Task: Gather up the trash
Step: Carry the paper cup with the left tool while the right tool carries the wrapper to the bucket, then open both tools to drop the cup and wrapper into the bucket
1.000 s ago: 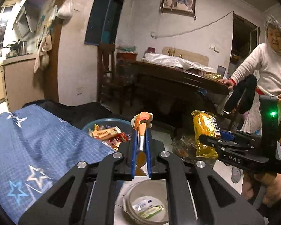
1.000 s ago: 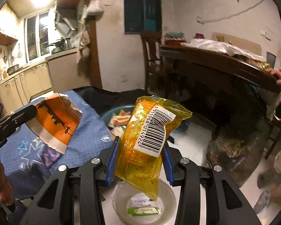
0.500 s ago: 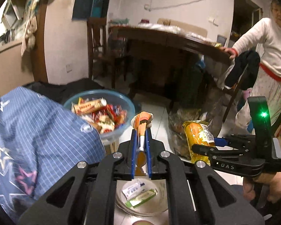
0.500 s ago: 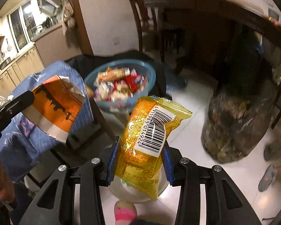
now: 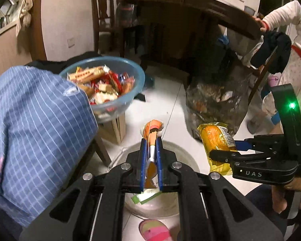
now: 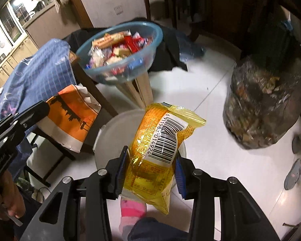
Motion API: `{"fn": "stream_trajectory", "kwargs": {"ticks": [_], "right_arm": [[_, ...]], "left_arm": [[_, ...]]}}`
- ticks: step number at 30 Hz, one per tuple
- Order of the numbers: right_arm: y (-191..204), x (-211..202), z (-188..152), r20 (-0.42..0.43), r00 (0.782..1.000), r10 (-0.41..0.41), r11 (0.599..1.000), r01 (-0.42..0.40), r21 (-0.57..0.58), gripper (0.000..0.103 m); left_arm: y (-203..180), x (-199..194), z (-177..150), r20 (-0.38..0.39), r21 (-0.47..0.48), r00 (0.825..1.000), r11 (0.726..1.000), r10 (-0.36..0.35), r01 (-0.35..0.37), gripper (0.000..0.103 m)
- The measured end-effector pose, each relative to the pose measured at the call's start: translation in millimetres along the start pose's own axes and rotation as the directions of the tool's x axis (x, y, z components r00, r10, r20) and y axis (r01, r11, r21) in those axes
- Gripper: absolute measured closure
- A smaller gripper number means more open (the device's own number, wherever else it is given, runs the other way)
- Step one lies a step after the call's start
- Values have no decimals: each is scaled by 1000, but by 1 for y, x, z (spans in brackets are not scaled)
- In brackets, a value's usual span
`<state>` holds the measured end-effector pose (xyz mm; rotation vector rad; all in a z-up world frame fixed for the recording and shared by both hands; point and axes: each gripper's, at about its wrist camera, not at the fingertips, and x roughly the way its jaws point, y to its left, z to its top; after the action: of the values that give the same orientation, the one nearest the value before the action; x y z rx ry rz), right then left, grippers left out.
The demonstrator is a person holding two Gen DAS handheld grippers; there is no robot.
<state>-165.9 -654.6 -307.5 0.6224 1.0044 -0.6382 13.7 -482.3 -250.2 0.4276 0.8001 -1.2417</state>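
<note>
The left gripper (image 5: 150,146) sits at the lower centre of the left wrist view, its jaws clenched on an orange wrapper (image 5: 151,129) held edge-on between the blue pads. In the right wrist view the same orange wrapper (image 6: 70,118) shows broadside at the left of the frame, printed with a dark skyline over a white band.

The right gripper (image 6: 150,160), low in the centre of its own view, grasps a yellow snack packet (image 6: 160,146) with its barcode facing the camera. In the left wrist view that right gripper (image 5: 224,150) reaches in from the right edge with the packet upright in it.

Both items hang above a white bucket (image 6: 112,128) on the pale tiled floor; a green-and-white scrap (image 5: 146,195) lies inside it, though what it is cannot be made out. A blue bowl of sweets (image 5: 106,84) stands at the upper left beside a blue checked cloth (image 5: 36,132). A full clear trash bag (image 6: 264,104) sits at the right of the frame.
</note>
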Motion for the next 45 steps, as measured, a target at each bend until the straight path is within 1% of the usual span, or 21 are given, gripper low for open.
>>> {"fn": "stream_trajectory", "kwargs": {"ticks": [6,13,18,34,36,38,39,40,41,42,43,44,45], "right_arm": [[-1,31,-9,-77,997,16,1000,-15,11,60],[-3,54,-13,-123,992,35,999,-32,29,60],[-8,55,-12,-123,992,40,999,-36,37,60],[-3,50,-8,-114,992,44,999,-41,26,60],[-2,50,-8,-114,992,45,999,-42,24,60],[-2,50,-7,-116,992,46,999,-45,20,60],[-2,49,-7,-115,992,49,999,-47,19,58],[-3,48,-6,-111,993,48,999,-46,22,53],[-4,47,-5,-105,993,46,999,-44,25,51],[-5,44,-5,-96,994,44,999,-41,32,47],[-7,43,-4,-89,995,42,998,-38,41,46],[-10,42,-4,-85,996,40,998,-37,46,46],[-12,40,-3,-81,996,38,998,-34,52,46]], "left_arm": [[-3,26,-17,-64,0,998,1000,8,-8,95],[2,42,-27,-110,-15,994,1000,17,-19,95],[4,46,-27,-119,-19,993,1000,21,-23,95],[5,44,-25,-113,-26,993,999,30,-33,95],[6,44,-24,-114,-27,993,999,33,-36,94],[6,45,-24,-118,-26,992,999,35,-39,91],[6,45,-24,-118,-27,992,999,34,-38,91],[5,44,-24,-118,-29,992,999,32,-36,86],[5,44,-23,-117,-31,993,999,26,-30,70],[5,43,-23,-113,-33,993,999,25,-29,61],[5,43,-24,-110,-33,994,999,28,-32,46],[5,43,-24,-108,-32,994,999,30,-34,44],[5,42,-24,-108,-33,994,999,31,-35,44]]}}
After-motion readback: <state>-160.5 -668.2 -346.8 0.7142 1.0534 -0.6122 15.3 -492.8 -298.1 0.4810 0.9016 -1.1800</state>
